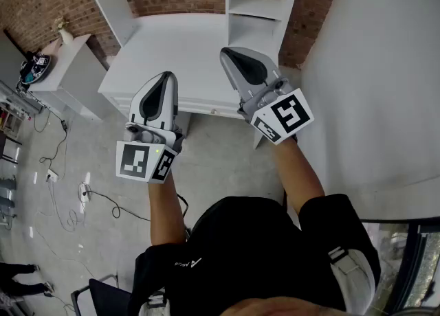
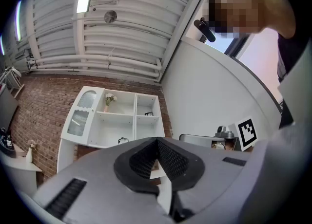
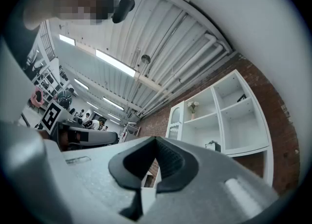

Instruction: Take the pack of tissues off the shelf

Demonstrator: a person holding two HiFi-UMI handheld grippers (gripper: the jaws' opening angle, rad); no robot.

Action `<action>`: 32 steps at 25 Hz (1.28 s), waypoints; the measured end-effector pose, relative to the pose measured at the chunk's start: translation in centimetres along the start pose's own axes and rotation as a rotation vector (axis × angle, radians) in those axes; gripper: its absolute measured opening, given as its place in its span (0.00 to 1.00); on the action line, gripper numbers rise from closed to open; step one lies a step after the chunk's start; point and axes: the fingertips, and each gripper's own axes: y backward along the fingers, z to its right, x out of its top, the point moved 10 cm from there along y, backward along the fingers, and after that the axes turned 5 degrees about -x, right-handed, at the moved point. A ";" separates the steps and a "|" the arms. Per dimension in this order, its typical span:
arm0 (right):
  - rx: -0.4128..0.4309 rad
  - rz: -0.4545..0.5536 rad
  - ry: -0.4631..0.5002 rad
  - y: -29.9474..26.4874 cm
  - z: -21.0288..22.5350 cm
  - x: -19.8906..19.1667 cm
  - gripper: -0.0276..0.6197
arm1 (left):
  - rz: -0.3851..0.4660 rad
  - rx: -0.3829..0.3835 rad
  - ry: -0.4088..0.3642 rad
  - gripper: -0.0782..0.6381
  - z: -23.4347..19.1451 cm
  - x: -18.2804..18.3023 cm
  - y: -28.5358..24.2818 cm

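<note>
Holding left hand-held gripper (image 1: 167, 75) and right hand-held gripper (image 1: 225, 52) pinched shut, both empty, shelf (image 1: 253, 14) at 12 o'clock.

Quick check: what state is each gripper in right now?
Left gripper: closed, nothing between the jaws.
Right gripper: closed, nothing between the jaws.

Opens wide over the bare white desk top (image 1: 179, 47) at upper centre of the head view, up to the shelf unit (image 1: 256, 14), split by uprights and boards into narrow compartments at upper right. Closes at right along the curved white wall (image 1: 371, 67) and at upper left at the side table (image 1: 75, 77); lower left, strewn with loose cables (image 1: 113, 206) over the floor (image 1: 220, 163).
</note>
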 end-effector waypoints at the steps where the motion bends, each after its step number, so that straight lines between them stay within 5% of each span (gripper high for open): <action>1: -0.002 0.002 -0.001 -0.4 -0.2 0.0 0.04 | 0.000 -0.003 0.001 0.11 -0.4 0.1 0.1; 20: -0.076 -0.020 0.030 -6.7 -2.8 -0.5 0.05 | 0.010 -0.055 -0.001 0.11 -7.6 0.2 1.6; 32: -0.129 -0.017 0.092 -17.1 2.5 -5.5 0.05 | -0.014 -0.033 -0.024 0.11 -17.5 -3.9 -3.3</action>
